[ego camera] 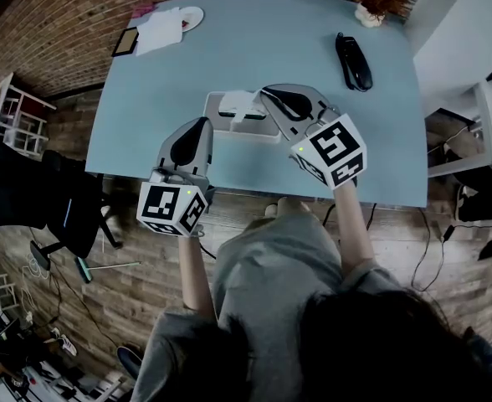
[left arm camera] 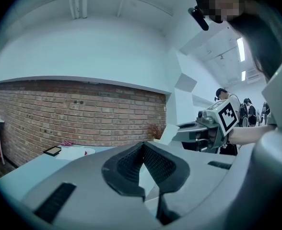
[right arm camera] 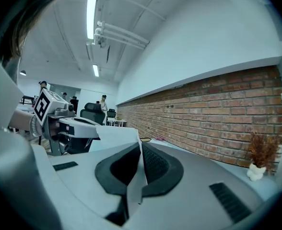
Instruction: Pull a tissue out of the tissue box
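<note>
On the pale blue table [ego camera: 254,40] stands a grey tissue box [ego camera: 222,126], with a white tissue [ego camera: 238,104] rising from its top. My right gripper [ego camera: 268,95] reaches over the box from the right and is shut on the tissue [right arm camera: 116,137], which folds out past its tips. Seen from the left gripper view, the right gripper [left arm camera: 178,128] holds that sheet [left arm camera: 169,133] at its tip. My left gripper [ego camera: 204,124] hovers at the box's near left corner with its pads together. A pale sliver shows between them; I cannot tell what it is.
A black handset-like object [ego camera: 353,61] lies at the table's right, with a small pot of dried plants [ego camera: 371,11] behind it. White papers [ego camera: 162,28] and a dark tablet [ego camera: 126,42] sit at the far left. A black chair [ego camera: 62,208] stands left of the table.
</note>
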The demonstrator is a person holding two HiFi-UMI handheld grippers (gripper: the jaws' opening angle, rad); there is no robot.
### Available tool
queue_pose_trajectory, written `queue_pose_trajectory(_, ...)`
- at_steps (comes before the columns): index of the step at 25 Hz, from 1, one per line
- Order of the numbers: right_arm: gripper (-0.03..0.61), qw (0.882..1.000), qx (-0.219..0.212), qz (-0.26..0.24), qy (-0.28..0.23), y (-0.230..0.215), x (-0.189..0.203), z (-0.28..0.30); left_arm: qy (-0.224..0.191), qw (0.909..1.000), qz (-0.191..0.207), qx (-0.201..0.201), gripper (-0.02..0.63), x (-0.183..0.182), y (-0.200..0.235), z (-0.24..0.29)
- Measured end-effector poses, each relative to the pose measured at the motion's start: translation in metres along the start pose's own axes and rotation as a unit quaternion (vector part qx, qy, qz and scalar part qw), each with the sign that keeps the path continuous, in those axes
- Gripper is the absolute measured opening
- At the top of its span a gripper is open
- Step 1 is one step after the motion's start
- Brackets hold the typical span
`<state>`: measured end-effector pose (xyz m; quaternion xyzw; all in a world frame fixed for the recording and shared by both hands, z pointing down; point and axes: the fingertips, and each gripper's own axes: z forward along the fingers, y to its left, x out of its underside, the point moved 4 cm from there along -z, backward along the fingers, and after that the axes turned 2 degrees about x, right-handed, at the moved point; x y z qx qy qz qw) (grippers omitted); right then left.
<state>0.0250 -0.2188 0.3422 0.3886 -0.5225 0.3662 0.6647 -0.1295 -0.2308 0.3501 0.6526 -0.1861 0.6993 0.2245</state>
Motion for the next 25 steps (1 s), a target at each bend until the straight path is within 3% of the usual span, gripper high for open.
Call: queue_pose_trajectory(25,0.000,1.000,0.001,0.000,-0.027,-0.002,-0.005,0.003,-0.006,1.0000,0.007,-0.003,0.003,-0.004,0.007,0.002)
